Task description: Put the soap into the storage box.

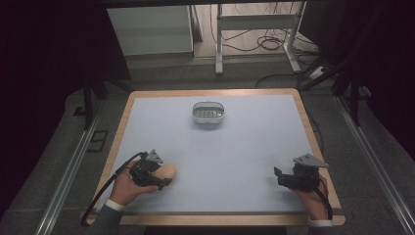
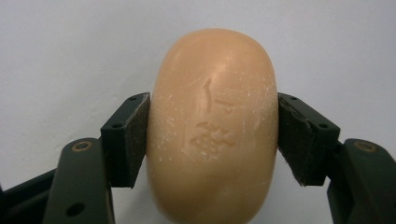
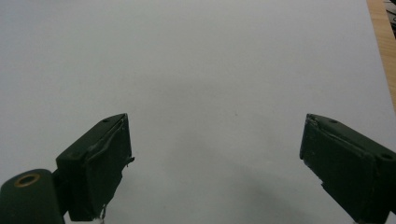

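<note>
Two black fingers (image 2: 130,140) of left gripper (image 2: 214,135) clamped on peach soap bar (image 2: 212,126), right gripper (image 3: 215,163) fingers spread wide

An oval dish with a metal rack (image 1: 209,112) is seen near the far edge of the pale surface (image 1: 244,156), midway across.

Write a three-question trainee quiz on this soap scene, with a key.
1. True or false: the left gripper is shut on the soap bar.
2. What stands at the far middle of the table? A) a soap dish B) a mug C) a sponge
3. How do the jaws of the right gripper stand?

Key: 1 true. 2 A, the soap dish. 3 Wide apart, nothing between them.
</note>
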`<action>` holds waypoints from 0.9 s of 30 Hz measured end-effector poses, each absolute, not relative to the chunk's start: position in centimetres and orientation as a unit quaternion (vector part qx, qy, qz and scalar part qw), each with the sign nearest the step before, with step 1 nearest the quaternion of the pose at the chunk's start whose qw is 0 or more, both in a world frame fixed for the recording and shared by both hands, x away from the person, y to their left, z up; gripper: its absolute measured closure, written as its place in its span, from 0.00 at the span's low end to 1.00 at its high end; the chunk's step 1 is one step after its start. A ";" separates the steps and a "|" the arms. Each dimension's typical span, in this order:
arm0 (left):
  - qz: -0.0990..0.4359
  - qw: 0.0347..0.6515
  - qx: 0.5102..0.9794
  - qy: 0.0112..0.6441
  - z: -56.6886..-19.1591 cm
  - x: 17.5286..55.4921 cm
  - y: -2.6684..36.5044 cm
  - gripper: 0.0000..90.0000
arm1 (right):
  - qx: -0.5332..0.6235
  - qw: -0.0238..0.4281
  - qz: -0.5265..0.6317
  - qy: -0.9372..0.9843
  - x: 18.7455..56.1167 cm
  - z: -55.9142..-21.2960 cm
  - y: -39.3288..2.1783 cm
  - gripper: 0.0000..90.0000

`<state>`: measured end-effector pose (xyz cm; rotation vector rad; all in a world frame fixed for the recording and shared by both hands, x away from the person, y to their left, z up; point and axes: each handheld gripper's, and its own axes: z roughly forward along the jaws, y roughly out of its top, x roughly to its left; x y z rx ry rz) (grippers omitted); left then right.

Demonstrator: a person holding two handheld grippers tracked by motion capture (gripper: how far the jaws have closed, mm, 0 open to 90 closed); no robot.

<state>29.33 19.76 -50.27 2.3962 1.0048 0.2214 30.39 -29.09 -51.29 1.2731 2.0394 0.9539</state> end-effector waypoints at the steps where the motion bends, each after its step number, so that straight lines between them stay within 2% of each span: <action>1: 0.083 0.267 0.886 0.371 -50.1 29.4 19.7 0.35 | 0.473 0.274 0.355 0.758 30.4 -51.3 -29.1 0.10; 27: 0.095 0.284 0.883 0.361 -48.1 30.6 19.1 0.35 | 0.473 0.273 0.355 0.759 30.4 -51.4 -29.2 0.10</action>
